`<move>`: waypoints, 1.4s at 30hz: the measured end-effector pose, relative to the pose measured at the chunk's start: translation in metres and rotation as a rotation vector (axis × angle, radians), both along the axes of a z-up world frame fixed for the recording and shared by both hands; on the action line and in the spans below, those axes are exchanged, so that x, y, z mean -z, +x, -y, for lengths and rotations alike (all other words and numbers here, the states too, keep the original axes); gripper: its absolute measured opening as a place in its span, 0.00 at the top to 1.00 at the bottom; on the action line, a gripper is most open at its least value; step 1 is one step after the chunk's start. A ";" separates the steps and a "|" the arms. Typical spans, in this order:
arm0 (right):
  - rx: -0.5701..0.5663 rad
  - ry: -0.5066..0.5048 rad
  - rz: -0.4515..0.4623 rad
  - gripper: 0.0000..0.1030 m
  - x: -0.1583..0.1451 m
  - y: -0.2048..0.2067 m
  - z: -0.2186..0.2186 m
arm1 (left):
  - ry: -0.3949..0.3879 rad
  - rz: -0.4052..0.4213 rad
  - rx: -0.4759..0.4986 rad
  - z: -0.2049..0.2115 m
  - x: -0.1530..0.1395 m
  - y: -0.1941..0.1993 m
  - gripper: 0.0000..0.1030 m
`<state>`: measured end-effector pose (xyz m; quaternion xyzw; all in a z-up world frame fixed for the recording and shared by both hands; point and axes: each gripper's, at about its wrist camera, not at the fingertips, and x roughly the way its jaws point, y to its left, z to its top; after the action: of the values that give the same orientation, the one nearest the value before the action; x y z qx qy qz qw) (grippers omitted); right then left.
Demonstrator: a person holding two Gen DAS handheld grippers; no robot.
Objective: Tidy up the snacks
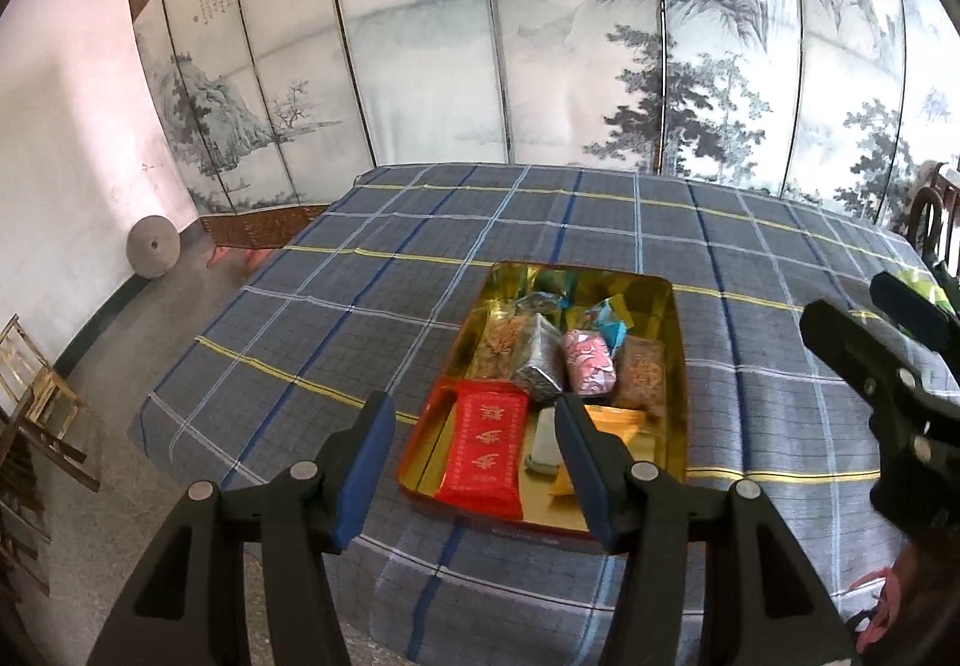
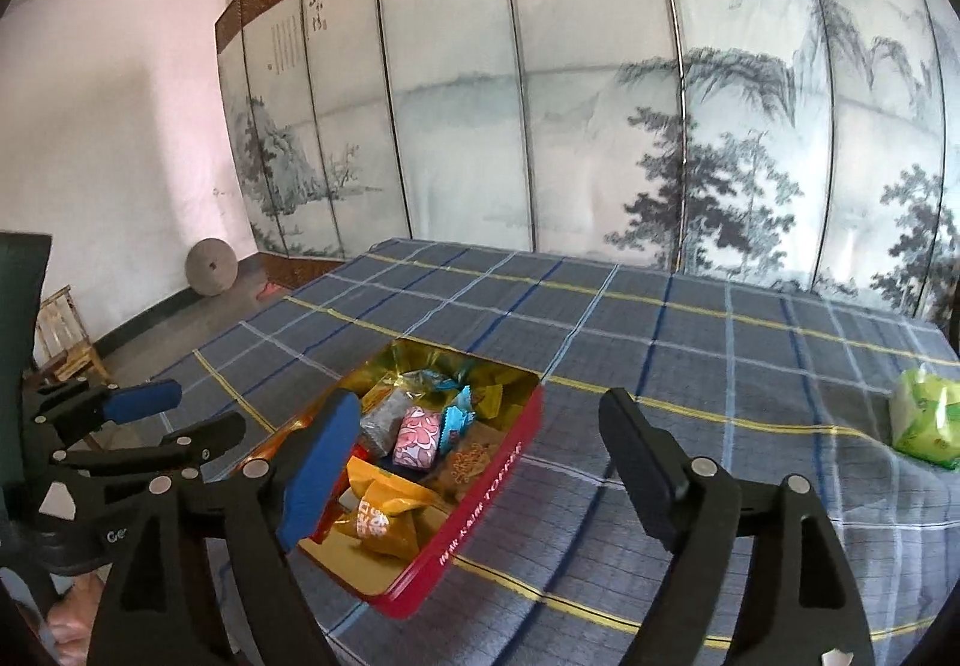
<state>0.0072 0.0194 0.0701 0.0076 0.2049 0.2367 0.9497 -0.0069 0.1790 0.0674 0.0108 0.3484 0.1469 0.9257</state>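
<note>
We are counting one red rectangular metal tin with a gold interior (image 2: 480,510), one green snack packet lying outside it on the checked cloth (image 2: 927,420), and, inside the tin, one red flat packet (image 1: 483,447), one pink patterned packet (image 1: 591,363), one silver-grey packet (image 1: 540,357) and one orange-yellow packet (image 2: 384,516).

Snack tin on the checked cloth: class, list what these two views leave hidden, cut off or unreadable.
- Left wrist view: the white packet in the tin is partly covered by the left gripper's finger.
- Right wrist view: the tin's near left corner sits behind the right gripper's blue pad.
- Right wrist view: white lettering on the tin's red wall is too small to read fully.
- Right wrist view: print on the green packet is blurred.
</note>
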 end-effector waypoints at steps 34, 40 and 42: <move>0.069 -0.032 0.194 0.06 -0.040 -0.097 0.008 | 0.022 0.284 0.069 0.021 -0.071 -0.098 0.25; 0.070 -0.037 0.195 0.06 -0.039 -0.097 0.007 | -0.008 0.274 0.081 0.017 -0.071 -0.097 0.25; 0.070 -0.037 0.193 0.06 -0.039 -0.097 0.007 | -0.010 0.275 0.077 0.015 -0.071 -0.098 0.25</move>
<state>-0.0901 0.0123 0.1092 -0.0256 0.1164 0.1994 0.9726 -0.1051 0.1642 0.1381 -0.0008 0.2183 0.1093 0.9697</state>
